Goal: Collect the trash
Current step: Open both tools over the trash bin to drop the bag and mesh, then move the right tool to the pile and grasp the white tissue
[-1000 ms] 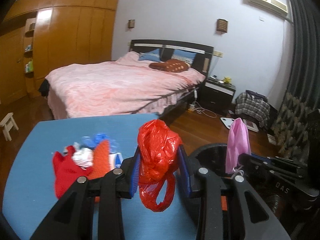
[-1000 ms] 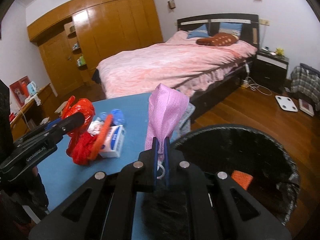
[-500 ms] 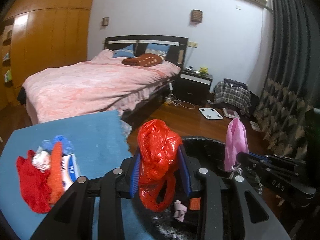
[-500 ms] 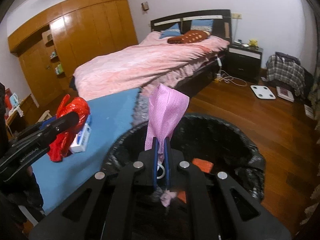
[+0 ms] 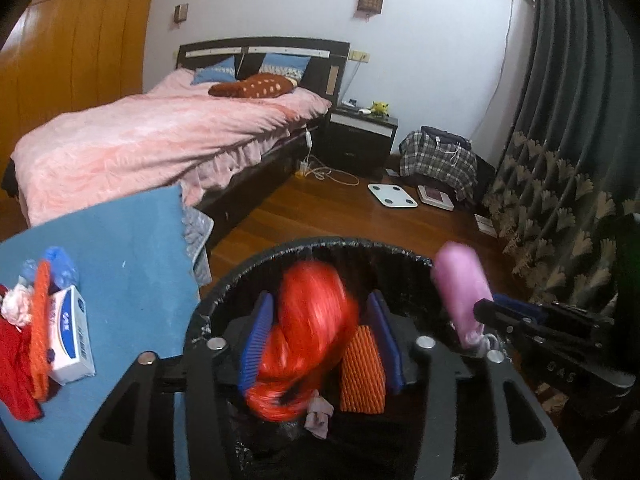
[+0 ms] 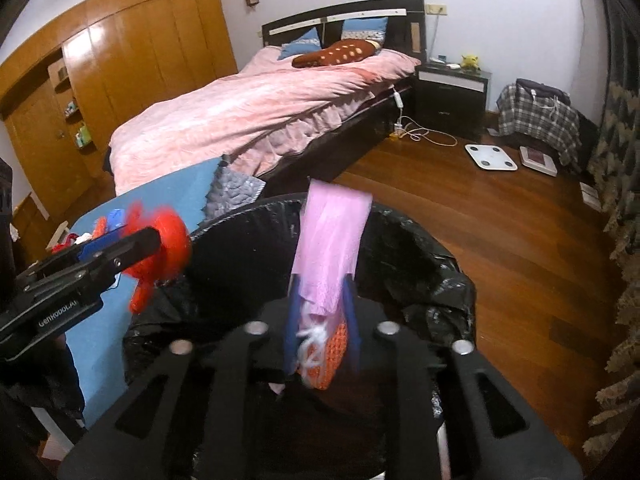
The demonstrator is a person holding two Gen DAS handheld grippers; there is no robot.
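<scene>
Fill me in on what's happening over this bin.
A person is clearing trash from the blue table with a pair of tongs in each hand. Both are over the black-lined bin, jaws opening. The left tongs are letting go of a red plastic bag, blurred as it drops; the right tongs are releasing a pink bag. A tissue box and other scraps remain on the table.

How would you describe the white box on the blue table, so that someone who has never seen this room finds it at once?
Start from the pink bed; in front of it stands the blue table, next to the black trash bin. Near the table's left edge lies a small pile of trash, and the white tissue box lies at its right side. It is the only rectangular, white item with blue print there; its neighbours are soft red and orange scraps.
</scene>
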